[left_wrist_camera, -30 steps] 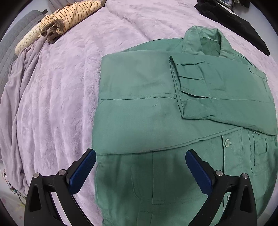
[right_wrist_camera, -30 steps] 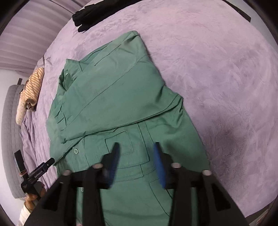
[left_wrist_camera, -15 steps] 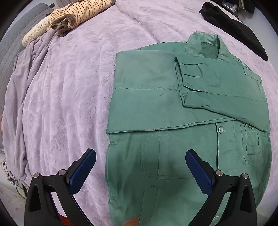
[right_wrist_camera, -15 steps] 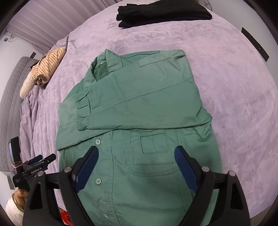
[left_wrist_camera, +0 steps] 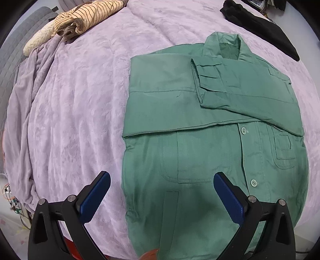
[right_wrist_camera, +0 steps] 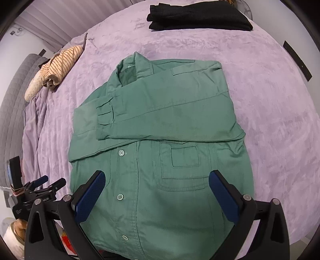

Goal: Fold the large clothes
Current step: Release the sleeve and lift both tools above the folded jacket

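Observation:
A green button-up shirt [left_wrist_camera: 200,112] lies flat on a lilac blanket [left_wrist_camera: 80,100], front up, collar far, both sleeves folded across the chest. It also shows in the right wrist view [right_wrist_camera: 164,124]. My left gripper [left_wrist_camera: 162,197] is open and empty, above the shirt's lower left part near the hem. My right gripper [right_wrist_camera: 157,196] is open and empty, above the shirt's lower right part, near the chest pocket [right_wrist_camera: 185,158]. The left gripper also shows at the left edge of the right wrist view [right_wrist_camera: 40,190].
A striped beige garment [left_wrist_camera: 80,18] lies rolled at the far left; it also shows in the right wrist view [right_wrist_camera: 58,68]. A folded black garment [right_wrist_camera: 198,16] lies at the far side, seen too in the left wrist view [left_wrist_camera: 260,24]. The bed edge is near.
Both grippers have drawn back toward the shirt's hem, so more of the shirt shows. The right gripper's jaws have opened wide from nearly closed. The shirt has not moved.

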Demonstrator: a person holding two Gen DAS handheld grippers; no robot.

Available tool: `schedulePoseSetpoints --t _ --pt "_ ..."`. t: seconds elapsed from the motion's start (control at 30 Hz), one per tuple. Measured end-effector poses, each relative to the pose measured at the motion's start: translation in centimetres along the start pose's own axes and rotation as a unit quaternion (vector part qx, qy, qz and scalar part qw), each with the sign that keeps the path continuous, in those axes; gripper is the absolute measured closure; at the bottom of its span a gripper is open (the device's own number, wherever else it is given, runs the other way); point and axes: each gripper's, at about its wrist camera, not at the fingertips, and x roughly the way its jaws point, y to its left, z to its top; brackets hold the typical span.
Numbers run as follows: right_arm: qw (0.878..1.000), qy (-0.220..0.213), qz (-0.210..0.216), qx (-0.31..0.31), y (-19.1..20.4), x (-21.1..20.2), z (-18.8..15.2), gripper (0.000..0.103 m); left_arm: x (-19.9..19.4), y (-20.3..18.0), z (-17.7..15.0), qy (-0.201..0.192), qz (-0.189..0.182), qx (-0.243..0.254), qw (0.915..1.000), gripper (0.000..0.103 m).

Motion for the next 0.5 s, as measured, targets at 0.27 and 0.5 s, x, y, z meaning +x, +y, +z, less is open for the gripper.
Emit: schedulePoseSetpoints --t 0.27,0.5 --pt "1.0 0.016 -0.002 0.021 -0.7 -0.4 -2.1 0.0 -0.9 -0.4 -1.3 0.005 -0.003 0.008 0.9999 0.0" --pt "0.999 0.026 0.011 0.034 -0.8 -0.5 -2.7 0.0 -1.6 -0.8 -1.4 0.002 -0.015 0.019 0.9997 0.0"
